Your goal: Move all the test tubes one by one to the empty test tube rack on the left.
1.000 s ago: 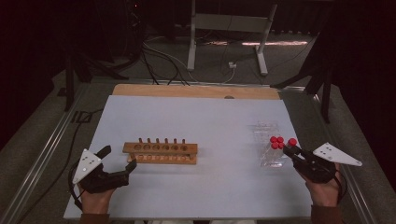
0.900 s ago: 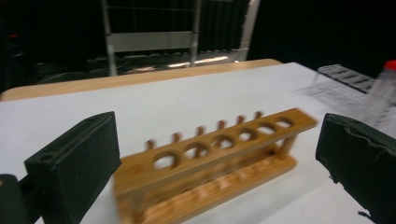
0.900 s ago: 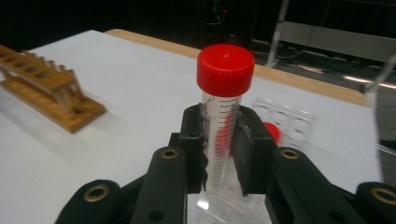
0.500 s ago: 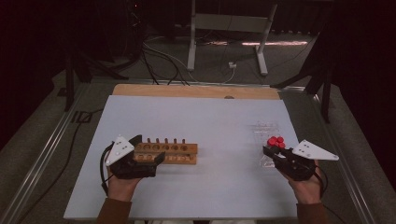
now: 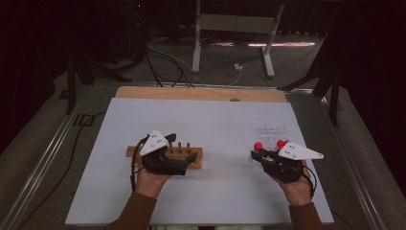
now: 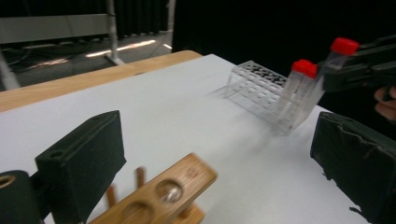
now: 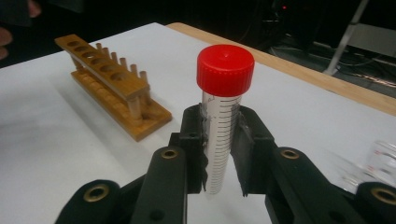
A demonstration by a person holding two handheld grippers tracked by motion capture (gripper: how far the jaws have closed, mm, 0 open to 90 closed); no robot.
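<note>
A wooden tube rack [image 5: 197, 154] lies at the table's near left. My left gripper [image 5: 184, 147] stands open over it, and the rack's end [image 6: 161, 193] lies between the wide-apart jaws. My right gripper [image 5: 258, 157] is shut on a clear graduated tube with a red cap [image 7: 224, 107], held upright above the table right of the wooden rack [image 7: 112, 88]. The held tube's cap [image 5: 258, 145] sits above the fingertips. A second red-capped tube [image 6: 301, 88] leans by a clear plastic rack [image 6: 254, 86].
The white table top [image 5: 215, 120] has a wooden strip [image 5: 191, 93] along its far edge. The clear rack [image 5: 272, 130] stands at the right, just beyond my right hand. Cables and metal stand legs lie on the dark floor behind.
My left gripper has moved right, onto the wooden rack. My right gripper has moved left, away from the clear rack, with one red-capped tube in it.
</note>
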